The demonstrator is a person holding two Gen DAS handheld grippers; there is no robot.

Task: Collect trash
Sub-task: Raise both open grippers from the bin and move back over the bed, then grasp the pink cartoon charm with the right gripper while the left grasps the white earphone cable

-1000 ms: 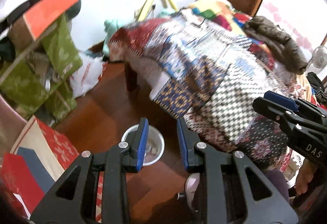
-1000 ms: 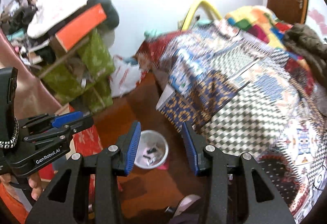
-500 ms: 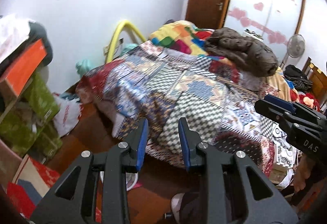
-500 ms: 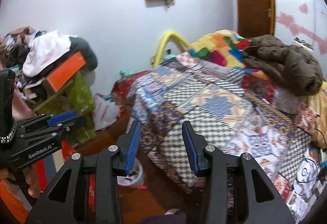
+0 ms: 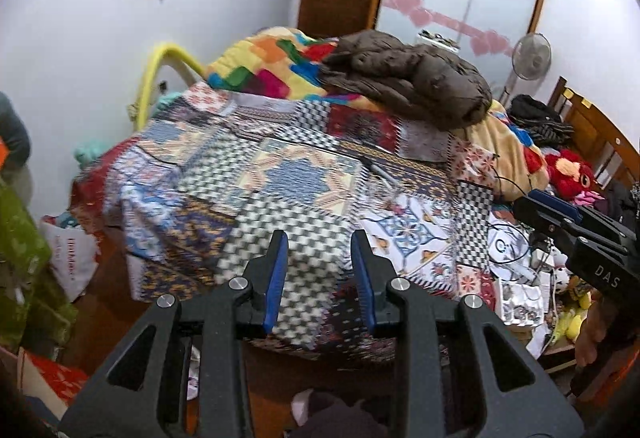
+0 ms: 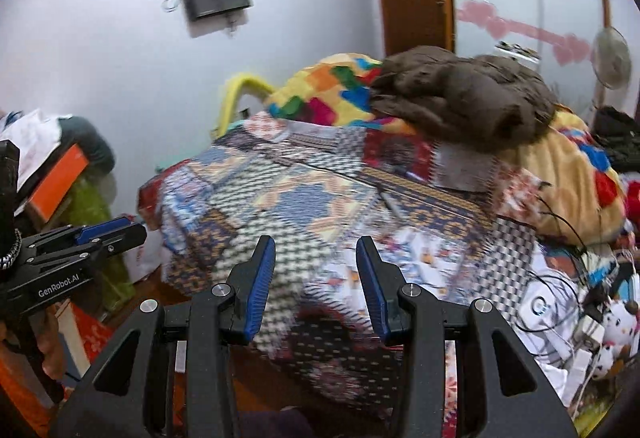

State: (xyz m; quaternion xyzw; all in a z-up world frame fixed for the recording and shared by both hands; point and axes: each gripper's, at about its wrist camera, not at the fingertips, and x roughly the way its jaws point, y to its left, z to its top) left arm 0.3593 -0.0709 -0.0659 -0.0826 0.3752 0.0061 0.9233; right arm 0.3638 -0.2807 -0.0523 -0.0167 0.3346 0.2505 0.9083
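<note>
My left gripper (image 5: 319,238) is open with nothing between its blue pads, held over the near corner of a bed with a patchwork quilt (image 5: 280,174). My right gripper (image 6: 315,242) is open and empty too, above the same corner. Each shows in the other's view: the right gripper (image 5: 560,222) at the right edge, the left gripper (image 6: 120,230) at the left edge. Loose white packets and papers (image 5: 520,298) lie tangled with cables at the bed's right side (image 6: 560,302). A thin pen-like item (image 5: 380,174) rests on the quilt. The floor bin is hidden.
A brown jacket (image 5: 412,78) and a colourful blanket (image 5: 272,66) are heaped at the bed's far end. Green boxes (image 5: 24,278) and a white bag (image 5: 72,262) crowd the left. A fan (image 5: 532,56), plush toys (image 5: 568,170) and a wooden chair (image 5: 592,126) stand right.
Both grippers have swung up and to the right, away from the white bin on the floor toward the bed top. The bin has dropped out of sight. Both stayed open and empty.
</note>
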